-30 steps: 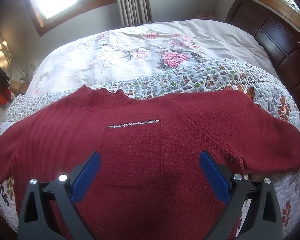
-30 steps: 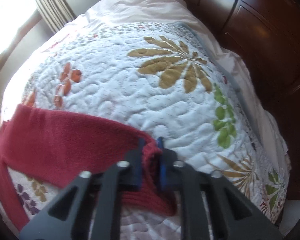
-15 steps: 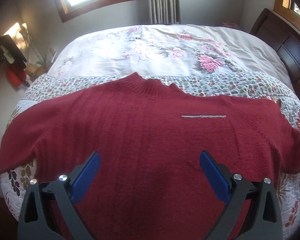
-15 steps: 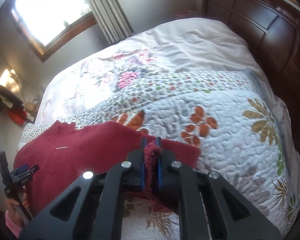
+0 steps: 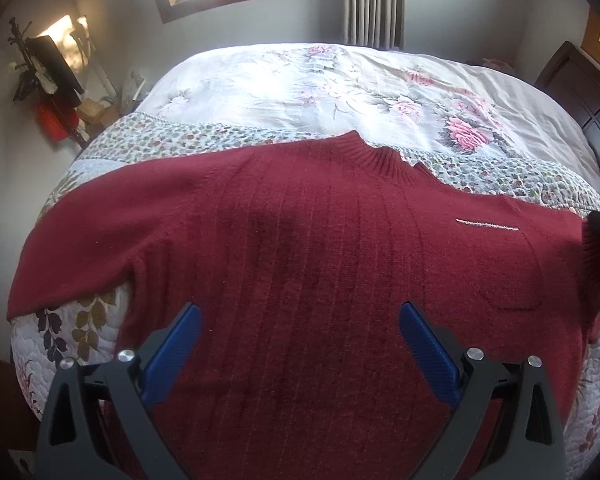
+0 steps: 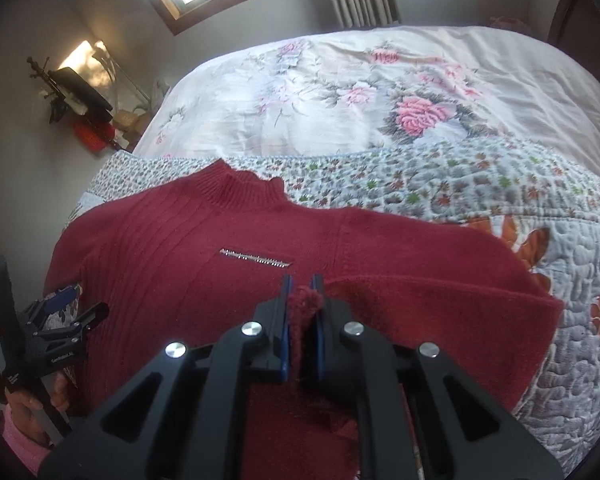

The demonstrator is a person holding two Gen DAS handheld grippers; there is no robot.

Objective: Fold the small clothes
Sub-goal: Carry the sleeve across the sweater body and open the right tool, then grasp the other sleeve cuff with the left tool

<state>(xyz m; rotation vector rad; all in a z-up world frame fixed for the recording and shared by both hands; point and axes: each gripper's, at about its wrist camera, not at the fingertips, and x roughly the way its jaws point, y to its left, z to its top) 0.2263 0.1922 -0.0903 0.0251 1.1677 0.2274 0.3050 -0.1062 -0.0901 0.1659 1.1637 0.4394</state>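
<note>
The right claw [image 6: 302, 300], pinching the sleeve cuff [image 6: 309, 300], has carried it inward over the red sweater [image 5: 300, 260]. The left claw [image 5: 300, 344] hovers spread. The sleeve fold looks nearly made.

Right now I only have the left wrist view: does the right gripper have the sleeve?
Observer: Yes, the right gripper is shut on the cuff.
Operator: Where is the cuff?
Observer: Over the chest, close to the silver trim; the sleeve is folded inward over the sweater.
Operator: And my left gripper?
Observer: The left gripper is open at the sweater's other side, held by a hand.
</note>
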